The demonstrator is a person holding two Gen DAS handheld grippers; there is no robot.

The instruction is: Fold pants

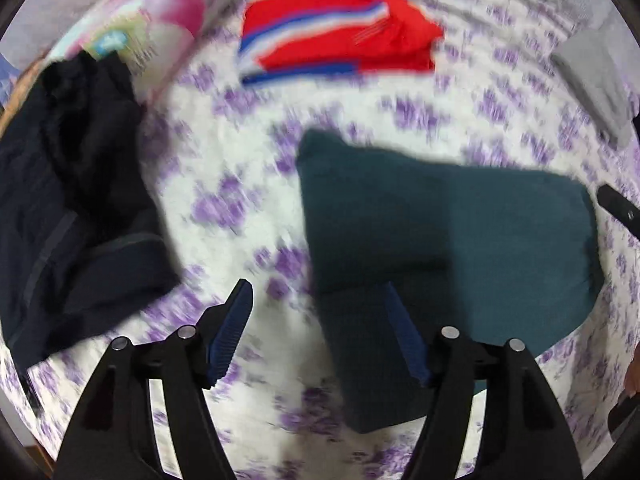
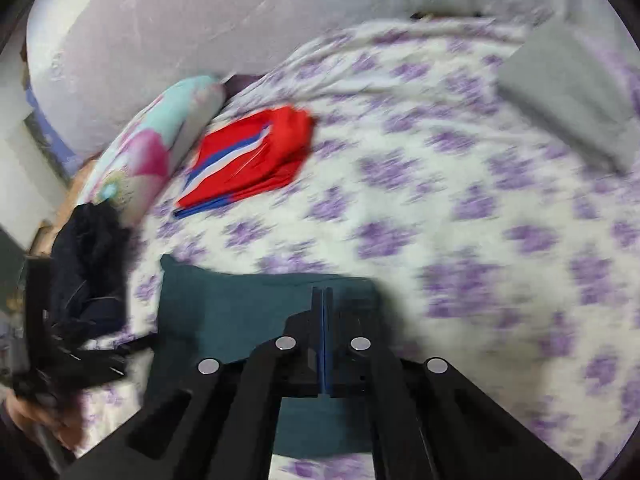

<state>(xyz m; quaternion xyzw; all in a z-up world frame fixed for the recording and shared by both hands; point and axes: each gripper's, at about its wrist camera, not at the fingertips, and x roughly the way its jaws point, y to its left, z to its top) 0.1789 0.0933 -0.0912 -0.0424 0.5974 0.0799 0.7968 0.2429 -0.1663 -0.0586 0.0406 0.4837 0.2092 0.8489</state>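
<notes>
Nearest, left gripper (image 1: 318,300) spread wide, grasping nothing, above folded teal pants (image 1: 440,232) on purple-flowered bedspread (image 1: 240,184); right gripper (image 2: 322,300) clenched, pads together, over same pants. Beside, dark crumpled garment (image 1: 72,184). Farther, red striped folded clothing (image 1: 340,36), floral pillow (image 2: 160,140), grey folded cloth (image 2: 568,92).

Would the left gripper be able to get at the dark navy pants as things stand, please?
Probably yes. The left gripper is open over the bedspread, and the dark navy pants lie crumpled just to its left with nothing between them.
</notes>
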